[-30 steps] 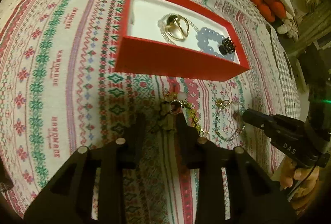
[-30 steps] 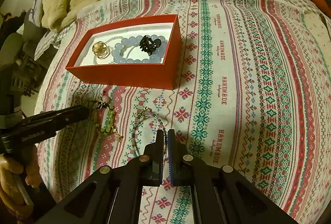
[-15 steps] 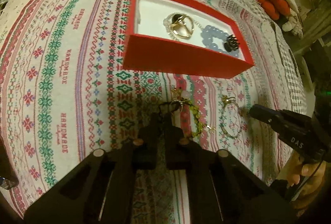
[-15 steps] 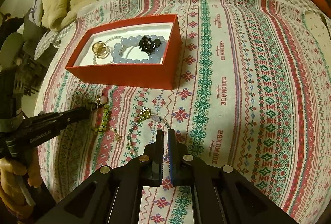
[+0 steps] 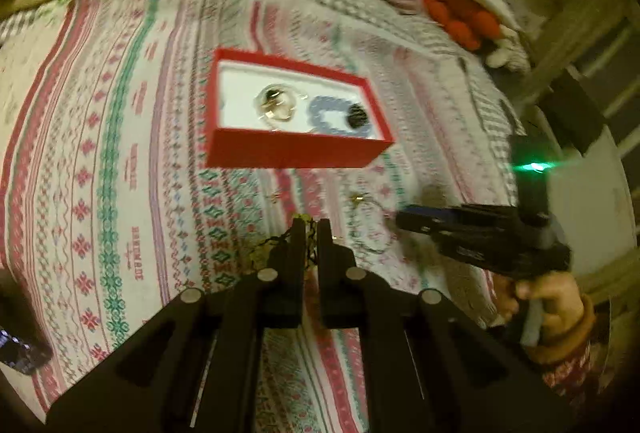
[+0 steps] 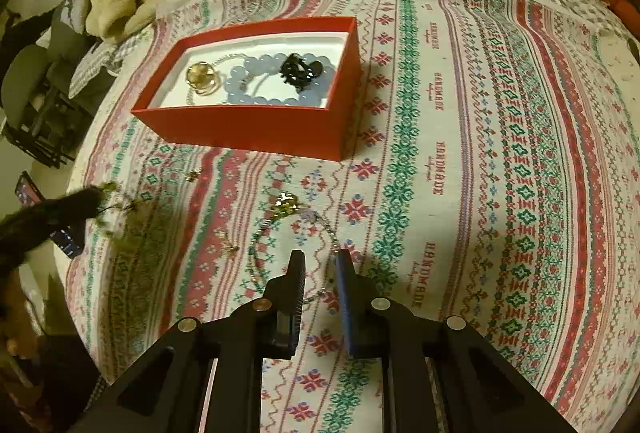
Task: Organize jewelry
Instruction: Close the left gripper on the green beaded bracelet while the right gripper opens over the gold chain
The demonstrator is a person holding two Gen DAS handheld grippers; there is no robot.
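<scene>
I take the open red cardboard box with the white lining (image 6: 256, 129) as my landmark on the patterned cloth (image 6: 500, 153). Inside it I already see three pieces: a gold round pendant on a thin chain (image 6: 201, 76) at its left end, a bracelet of pale blue round beads (image 6: 256, 85) in the middle, and a small black claw hair clip (image 6: 298, 70) lying on those beads. So this part of the job looks done.

In front of the box, some pieces are not yet stored. My left gripper (image 5: 311, 229) is pressed together on a bracelet of small green beads with a dark cord (image 5: 280, 245), and the bracelet hangs off the cloth, in front of the left corner of the box; both views are blurred there. I judge this one is on its way to the box.

My right gripper (image 6: 320, 265) is opening its jaws, and between them, on the cloth in front of the box, lies a thin bead chain with a gold clasp (image 6: 286, 209); the pads do not press it. Two tiny gold bits (image 6: 194, 175) also lie in front of the box; what they are I cannot tell.
</scene>
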